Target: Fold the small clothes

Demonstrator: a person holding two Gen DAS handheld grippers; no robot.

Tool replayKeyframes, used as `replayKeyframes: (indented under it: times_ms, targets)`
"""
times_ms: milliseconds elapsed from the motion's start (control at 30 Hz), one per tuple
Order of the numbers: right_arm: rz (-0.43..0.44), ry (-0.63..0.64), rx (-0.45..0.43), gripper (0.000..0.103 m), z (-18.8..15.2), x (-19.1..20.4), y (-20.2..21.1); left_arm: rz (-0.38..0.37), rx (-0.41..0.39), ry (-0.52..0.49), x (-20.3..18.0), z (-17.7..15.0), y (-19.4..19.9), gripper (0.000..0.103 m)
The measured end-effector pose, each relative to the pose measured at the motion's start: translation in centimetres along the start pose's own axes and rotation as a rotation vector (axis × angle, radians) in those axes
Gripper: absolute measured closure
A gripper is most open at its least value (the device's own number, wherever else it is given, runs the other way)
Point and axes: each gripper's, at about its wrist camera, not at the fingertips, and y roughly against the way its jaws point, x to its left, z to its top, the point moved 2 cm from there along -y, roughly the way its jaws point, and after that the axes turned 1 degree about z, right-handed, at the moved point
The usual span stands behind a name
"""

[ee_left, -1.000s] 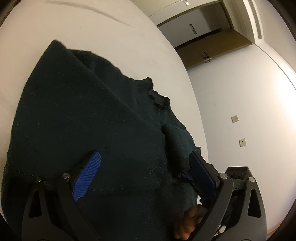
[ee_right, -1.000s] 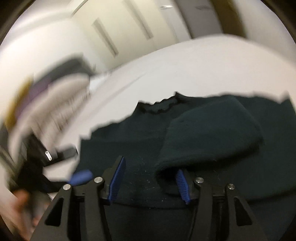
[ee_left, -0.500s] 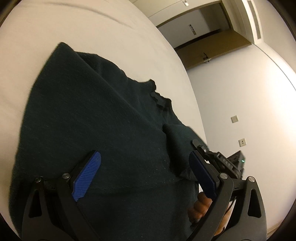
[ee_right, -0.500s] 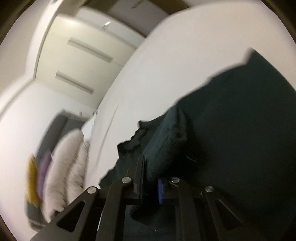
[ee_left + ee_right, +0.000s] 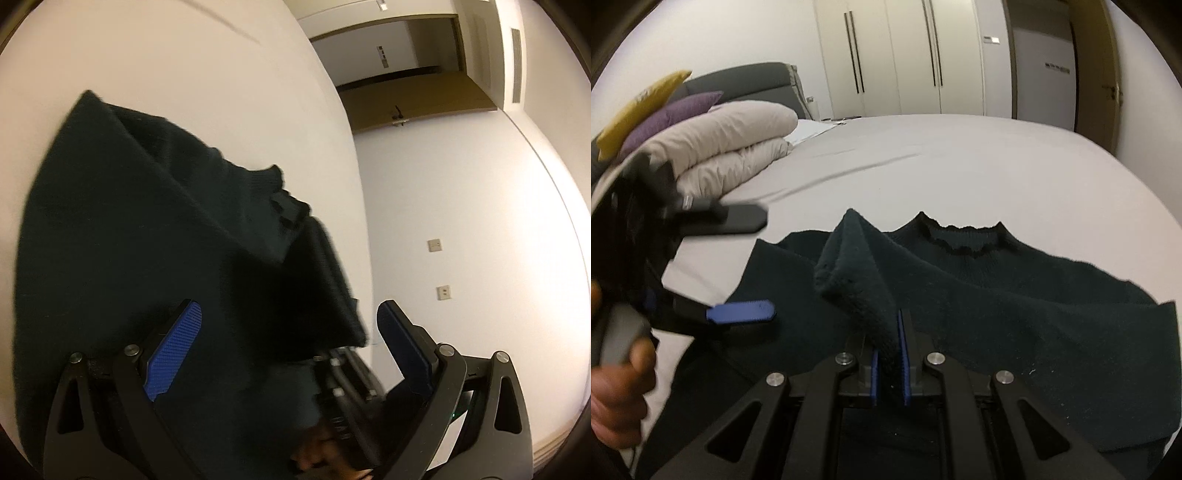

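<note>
A dark green knit sweater (image 5: 1015,295) lies on the white bed (image 5: 960,158), collar (image 5: 960,240) toward the far side. My right gripper (image 5: 888,354) is shut on the sweater's sleeve cuff (image 5: 857,273) and lifts it over the body. In the left wrist view the sweater (image 5: 129,240) fills the left, with the lifted sleeve (image 5: 314,288) hanging between the fingers. My left gripper (image 5: 288,332) is open above the sweater, holding nothing. It also shows in the right wrist view (image 5: 738,266), open at the sweater's left edge.
Folded beige duvets (image 5: 731,144) with purple and yellow cushions (image 5: 665,110) sit at the bed's far left. White wardrobes (image 5: 905,55) stand behind. A brown door (image 5: 413,99) and white wall (image 5: 461,240) lie past the bed's edge.
My right gripper has closed on the sleeve cuff and lifted it up over the sweater's body. My left gripper has stayed open, shifting slightly.
</note>
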Motion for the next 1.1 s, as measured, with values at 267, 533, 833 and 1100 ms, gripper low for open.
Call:
replayKeyframes:
  times_ms: [267, 533, 833, 1100]
  targets:
    - [-0.055, 0.146, 0.009, 0.092, -1.0, 1.9, 0.0, 0.132, 0.081, -0.04, -1.1, 0.9, -2.9, 0.007]
    - [0.003, 0.101, 0.027, 0.077, -1.5, 1.8, -0.1, 0.213, 0.154, -0.093, -0.8, 0.3, -5.7, 0.095]
    - [0.238, -0.734, -0.098, 0.03, -9.1, -11.7, 9.0, 0.226, 0.045, -0.194, -3.3, 0.3, -2.1, 0.097]
    - [0.35, -1.197, -0.224, 0.031, -14.3, -20.0, 11.2, 0.229, 0.022, -0.244, -4.2, -0.7, 0.6, 0.097]
